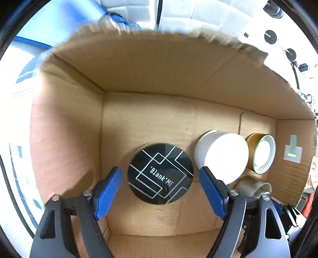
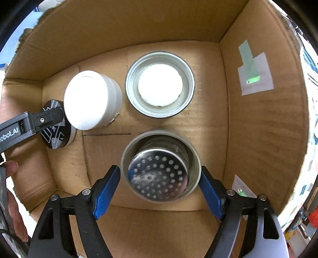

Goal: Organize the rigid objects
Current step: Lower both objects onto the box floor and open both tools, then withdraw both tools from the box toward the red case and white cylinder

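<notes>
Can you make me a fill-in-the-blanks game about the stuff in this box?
1. All the round things sit inside a ____ box.
2. The black disc has the word ____ printed on it in white.
3. The shiny metal strainer with little holes sits inside a ____.
4. The white jar stands between the black disc and the ____ lid.

Missing words: cardboard; Blank'ME; cup; upturned

Lab (padded white wall [image 1: 208, 13], mounted cameras [image 1: 270, 37])
</notes>
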